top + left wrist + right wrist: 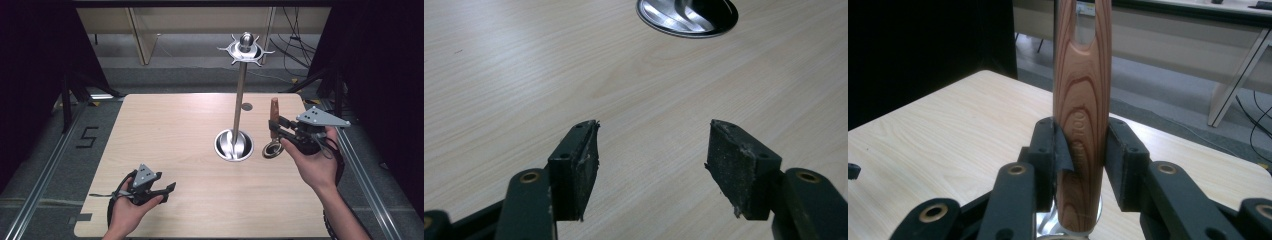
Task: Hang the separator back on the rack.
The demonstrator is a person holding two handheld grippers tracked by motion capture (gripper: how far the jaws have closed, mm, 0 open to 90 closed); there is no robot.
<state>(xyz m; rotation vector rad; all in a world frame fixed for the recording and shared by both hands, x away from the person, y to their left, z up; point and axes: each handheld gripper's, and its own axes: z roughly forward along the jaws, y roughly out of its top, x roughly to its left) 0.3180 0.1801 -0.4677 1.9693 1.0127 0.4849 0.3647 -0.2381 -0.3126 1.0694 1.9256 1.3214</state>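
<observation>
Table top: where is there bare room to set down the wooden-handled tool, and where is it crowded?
The table is bare across its left half, from the far edge to the open left hand-held gripper, and along the near edge. It is crowded at right: the stand's round base sits close beside the wooden-handled tool clamped in the right hand-held gripper.

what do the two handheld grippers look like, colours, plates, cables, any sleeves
Both the left gripper and the right gripper are black linkages with brass-coloured pivot rivets, flat dark pads worn at the edges, and a grey three-cornered plate on top. A black cable trails from each. Forearms are bare, no sleeves.
</observation>
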